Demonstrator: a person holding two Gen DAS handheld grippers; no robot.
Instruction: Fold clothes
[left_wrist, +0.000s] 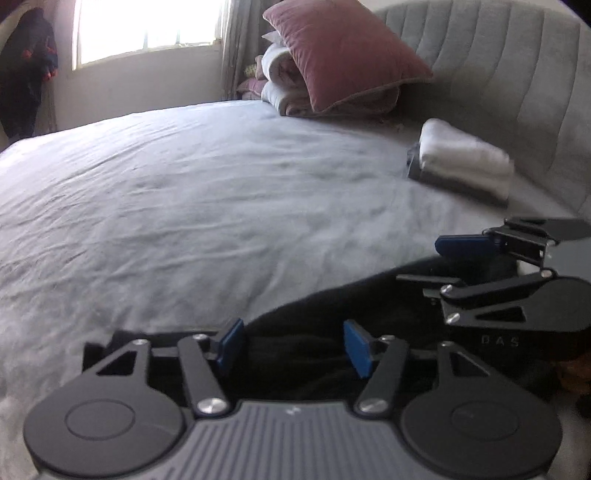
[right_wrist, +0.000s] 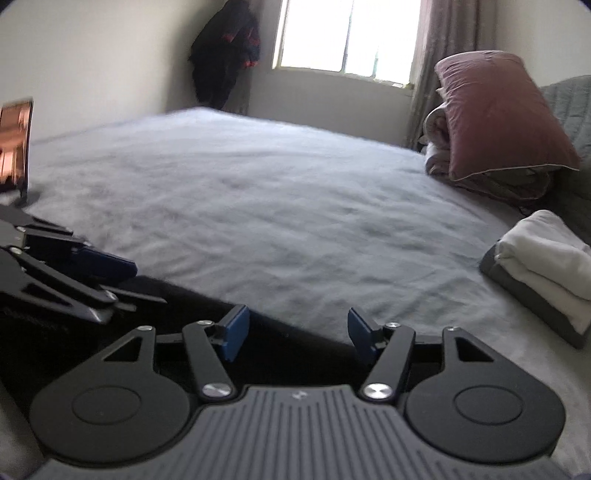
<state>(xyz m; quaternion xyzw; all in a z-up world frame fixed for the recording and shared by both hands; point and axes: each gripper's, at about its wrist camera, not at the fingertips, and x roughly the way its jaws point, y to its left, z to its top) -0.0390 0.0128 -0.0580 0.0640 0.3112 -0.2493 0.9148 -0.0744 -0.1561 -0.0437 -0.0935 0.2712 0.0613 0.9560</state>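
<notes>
Both your left gripper (left_wrist: 293, 345) and right gripper (right_wrist: 295, 332) stand released, nothing pinched. The black garment (left_wrist: 314, 354) lies just under and ahead of the fingertips; lower squarely onto its edge before clenching.

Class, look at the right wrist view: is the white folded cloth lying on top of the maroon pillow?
No, the white folded cloth lies on a grey folded item on the bed, apart from the maroon pillow.

My left gripper (left_wrist: 293, 347) and right gripper (right_wrist: 295, 334): black linkages, silver screws, blue pads, ribbed grey housing with perhaps a logo.
</notes>
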